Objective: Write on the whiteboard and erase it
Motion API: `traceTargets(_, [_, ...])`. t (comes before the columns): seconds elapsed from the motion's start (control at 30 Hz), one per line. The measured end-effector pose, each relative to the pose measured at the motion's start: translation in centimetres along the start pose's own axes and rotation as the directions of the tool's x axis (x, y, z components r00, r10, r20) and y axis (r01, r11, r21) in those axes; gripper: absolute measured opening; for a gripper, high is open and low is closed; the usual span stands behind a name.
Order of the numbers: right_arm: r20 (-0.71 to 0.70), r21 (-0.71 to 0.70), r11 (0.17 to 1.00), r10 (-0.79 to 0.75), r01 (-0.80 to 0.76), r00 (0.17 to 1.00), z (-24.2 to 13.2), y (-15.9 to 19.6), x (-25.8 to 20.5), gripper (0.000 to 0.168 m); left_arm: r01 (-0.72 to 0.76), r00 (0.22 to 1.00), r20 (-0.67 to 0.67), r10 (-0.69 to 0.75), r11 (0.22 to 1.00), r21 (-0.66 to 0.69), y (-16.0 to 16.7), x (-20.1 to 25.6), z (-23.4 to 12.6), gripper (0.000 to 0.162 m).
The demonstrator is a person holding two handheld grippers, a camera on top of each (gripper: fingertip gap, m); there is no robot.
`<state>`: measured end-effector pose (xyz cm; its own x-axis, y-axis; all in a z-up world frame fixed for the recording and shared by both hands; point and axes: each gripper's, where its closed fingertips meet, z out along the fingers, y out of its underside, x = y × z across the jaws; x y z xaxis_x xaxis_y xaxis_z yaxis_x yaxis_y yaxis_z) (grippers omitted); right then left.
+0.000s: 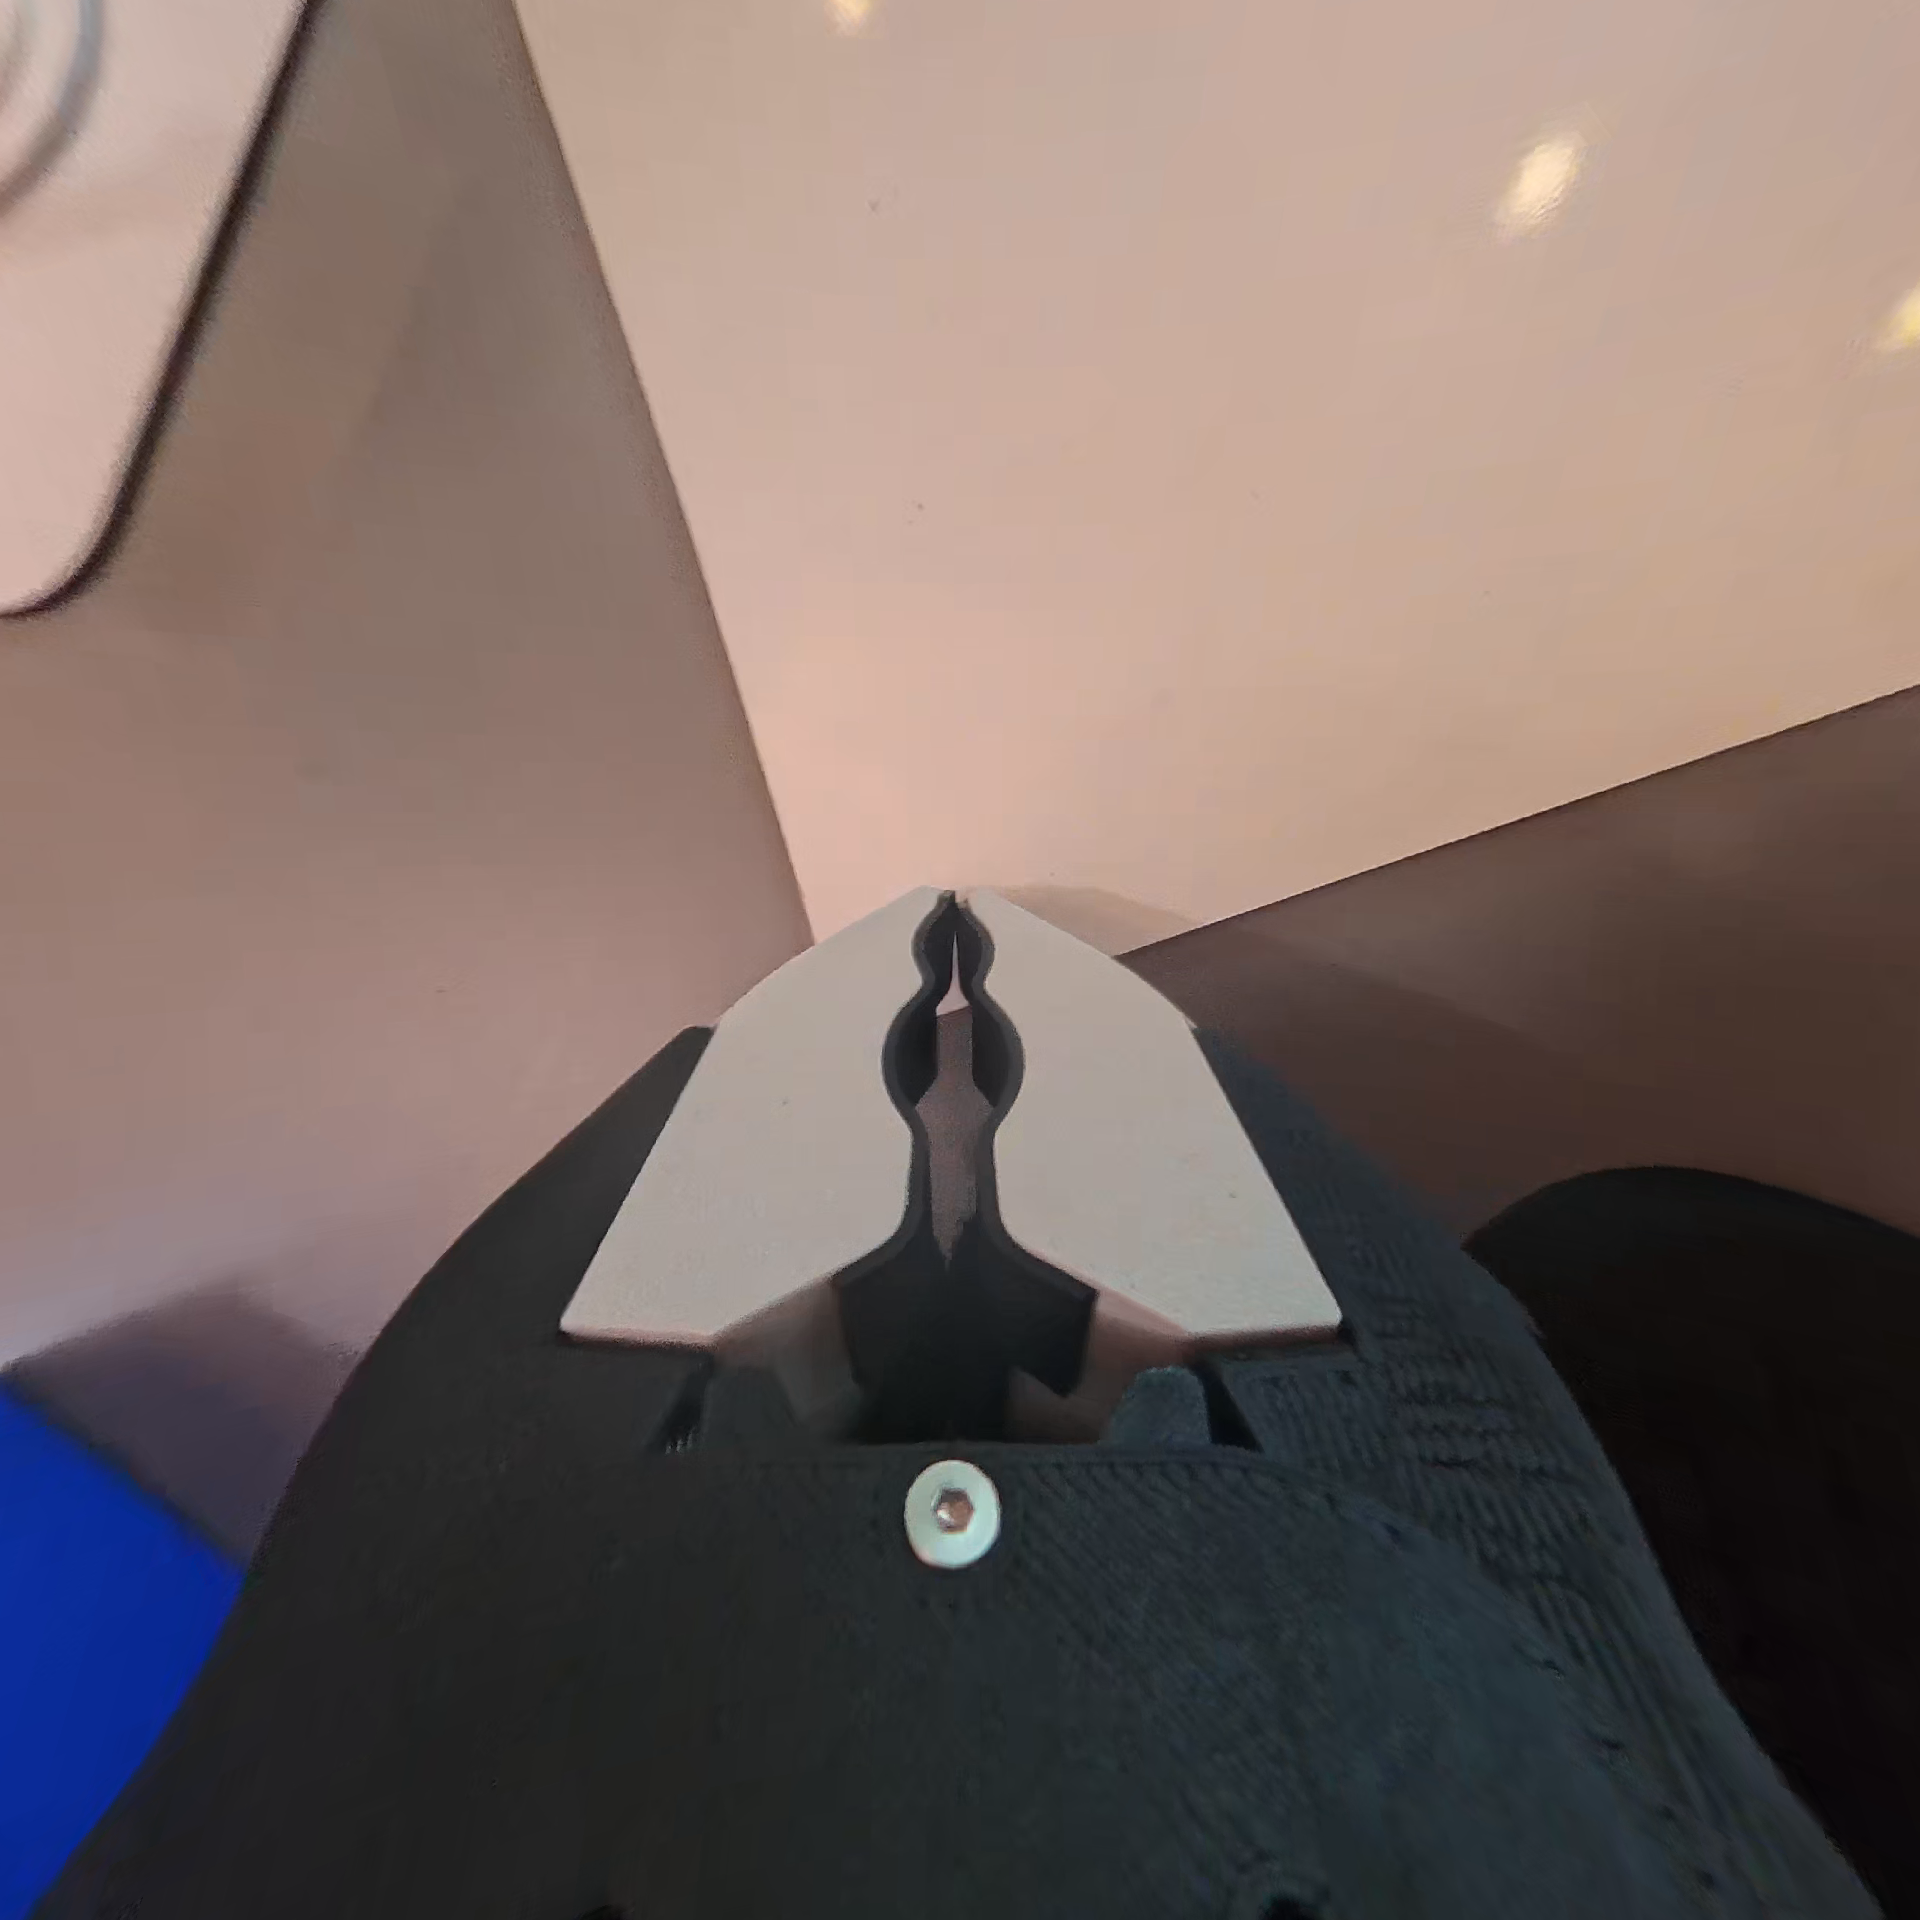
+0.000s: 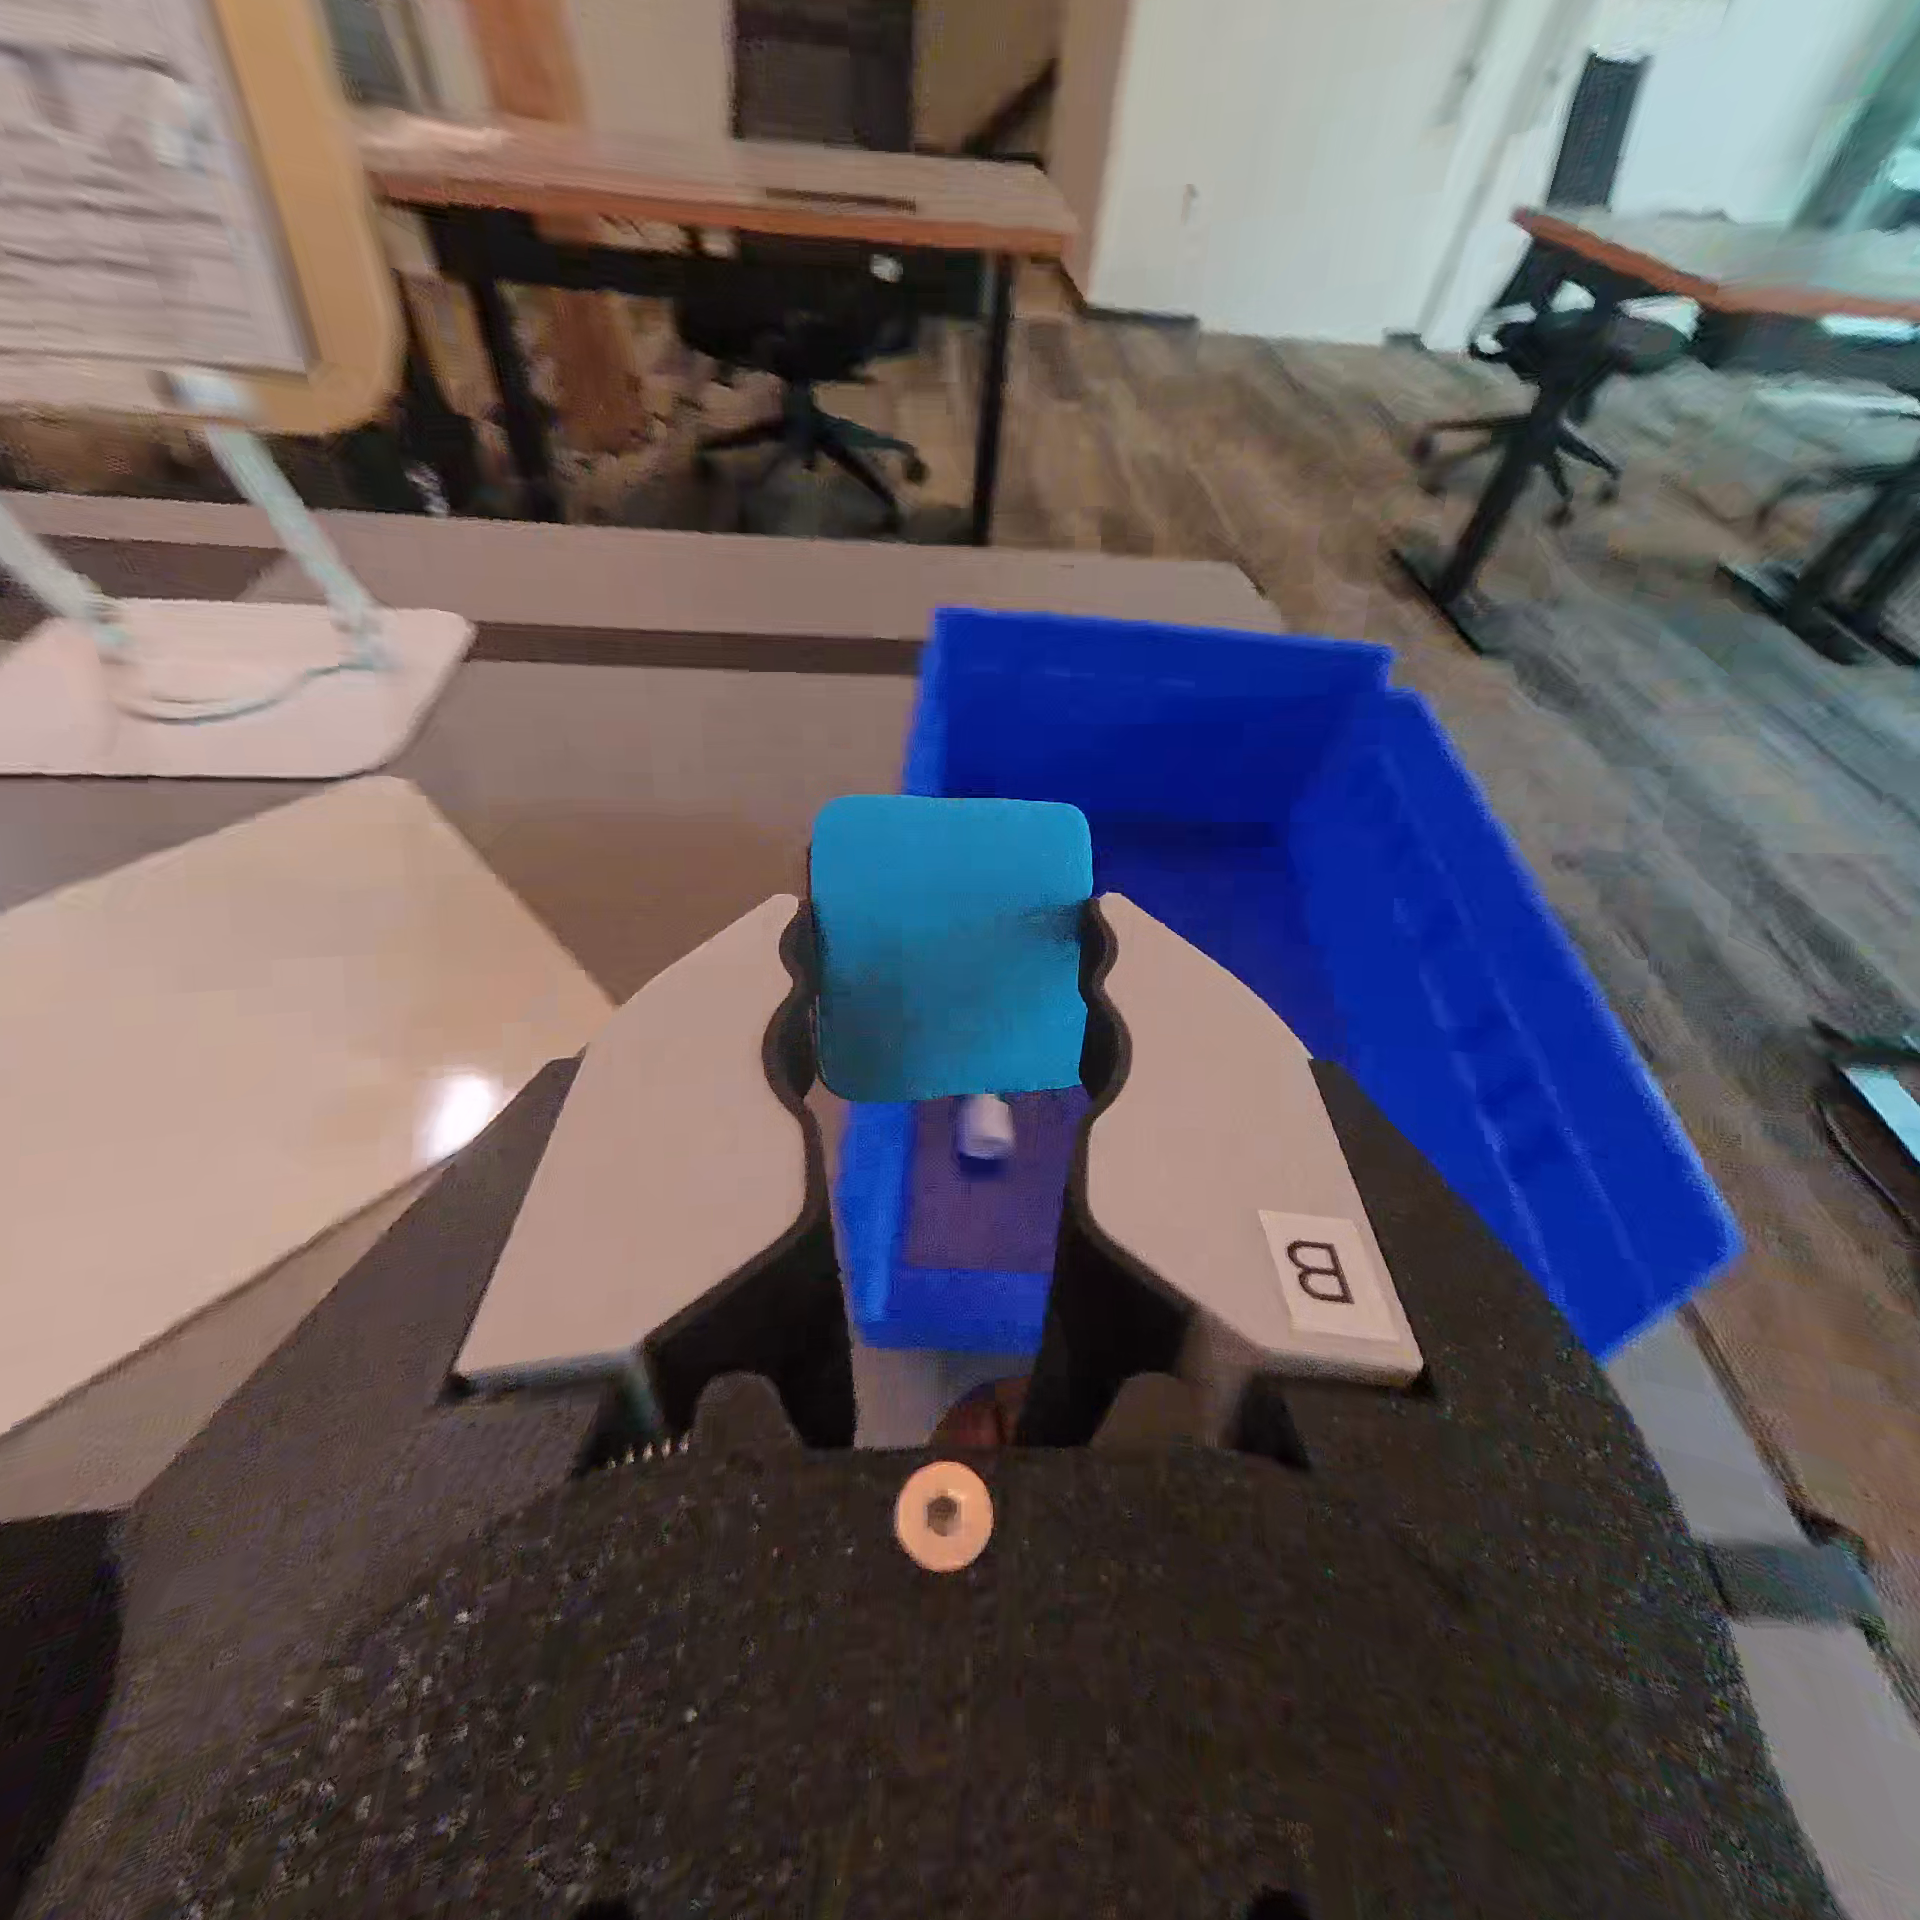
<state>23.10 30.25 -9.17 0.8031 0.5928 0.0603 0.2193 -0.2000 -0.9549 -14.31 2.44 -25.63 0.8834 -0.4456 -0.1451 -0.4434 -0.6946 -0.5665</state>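
Note:
My right gripper (image 2: 948, 914) is shut on a teal-blue eraser block (image 2: 948, 935) and holds it above the near end of a blue plastic bin (image 2: 1455, 935). A small white and blue marker (image 2: 982, 1127) lies in the bin under the eraser. The white whiteboard (image 2: 239, 1039) lies flat on the dark table to the left of the bin. My left gripper (image 1: 954, 896) is shut and empty, its tips resting at the near corner of the whiteboard (image 1: 1143, 468).
A monitor stand's white base (image 2: 229, 686) with a cable sits at the back left of the table; it also shows in the left wrist view (image 1: 94, 312). A blue bin corner (image 1: 94, 1621) shows at lower left. Desks and office chairs stand beyond the table. Some 50 centimeters of space lies between my two pairs of fingers.

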Motion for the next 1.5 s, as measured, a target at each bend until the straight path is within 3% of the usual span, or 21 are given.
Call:
traceTargets(0.1, [-0.11,-0.179,0.983,0.018,-0.038,0.994,2.1,3.9,6.8,0.049,0.01,0.996,0.083,-0.028,0.978,0.21,-3.6,0.5,-2.8,0.009])
traceTargets(0.23, [-0.134,-0.359,0.932,-0.006,-0.043,0.991,5.2,8.8,10.9,0.049,0.085,0.967,0.168,-0.193,0.862,0.5,-6.6,0.3,-8.8,0.016])
traceTargets(0.37, [-0.153,-0.453,0.891,-0.05,-0.025,0.987,6.5,11.2,12.9,0.05,0.118,0.904,0.258,-0.341,0.779,0.615,-5.3,-0.4,-13.5,0.025])
traceTargets(0.5, [-0.135,-0.511,0.859,-0.096,0.014,0.986,7.0,12.0,13.3,0.053,0.183,0.819,0.327,-0.471,0.755,0.629,-2.2,-1.3,-16.6,0.038])
traceTargets(0.57, [-0.138,-0.483,0.876,-0.088,0.01,0.987,7.0,11.6,13.3,0.066,0.185,0.766,0.382,-0.516,0.747,0.638,-1.1,-1.9,-18.7,0.049])
traceTargets(0.63, [-0.168,-0.41,0.912,-0.066,-0.008,0.984,6.4,10.5,13.3,0.08,0.185,0.701,0.423,-0.575,0.719,0.67,-0.3,-2.5,-21.3,0.079])
traceTargets(0.7, [-0.189,-0.265,0.963,-0.008,-0.043,0.982,5.0,8.9,12.9,0.089,0.207,0.654,0.413,-0.634,0.675,0.708,0.3,-2.7,-23.6,0.099])
traceTargets(0.77, [-0.114,-0.08,0.995,0.05,-0.06,0.992,3.8,6.3,11.2,0.099,0.183,0.596,0.431,-0.677,0.637,0.749,1.1,-3.0,-25.8,0.115])
traceTargets(0.83, [-0.017,-0.032,1.0,0.0,-0.001,1.0,2.2,4.3,8.9,0.114,0.109,0.513,0.523,-0.68,0.656,0.747,2.6,-3.4,-27.6,0.129])
traceTargets(0.93, [0.069,0.188,0.98,-0.081,0.067,0.994,-0.1,0.8,5.3,0.139,0.148,0.408,0.612,-0.677,0.711,0.688,5.8,-3.7,-27.4,0.144])
traceTargets(0.97, [0.095,0.209,0.974,-0.106,0.084,0.99,-0.4,0.8,4.0,0.148,0.188,0.389,0.607,-0.693,0.705,0.684,6.8,-3.7,-26.8,0.145])
traceTargets(1.03, [0.125,0.141,0.985,-0.122,0.104,0.985,-0.3,2.8,1.8,0.148,0.206,0.374,0.581,-0.723,0.675,0.708,7.7,-3.9,-25.5,0.147])
traceTargets(1.13, [0.132,0.098,0.986,-0.144,0.132,0.981,0.9,6.5,-1.1,0.143,0.247,0.377,0.599,-0.706,0.7,0.67,8.9,-4.3,-22.9,0.145])
traceTargets(1.2, [0.092,0.06,0.988,-0.149,0.144,0.985,1.8,7.3,-1.6,0.118,0.28,0.414,0.624,-0.663,0.745,0.606,9.4,-4.4,-20.5,0.144])
traceTargets(1.27, [0.059,-0.001,0.987,-0.157,0.158,0.986,2.8,8.0,-1.7,0.109,0.28,0.453,0.593,-0.665,0.738,0.614,9.0,-4.6,-18.8,0.141])
traceTargets(1.4, [0.034,-0.022,0.979,-0.204,0.205,0.978,3.5,8.7,-2.3,0.062,0.251,0.501,0.596,-0.628,0.764,0.594,8.6,-5.0,-16.8,0.118])
traceTargets(1.5, [0.017,-0.054,0.959,-0.278,0.278,0.96,4.2,9.1,-2.5,0.055,0.219,0.531,0.621,-0.576,0.801,0.557,8.5,-5.3,-15.4,0.1])
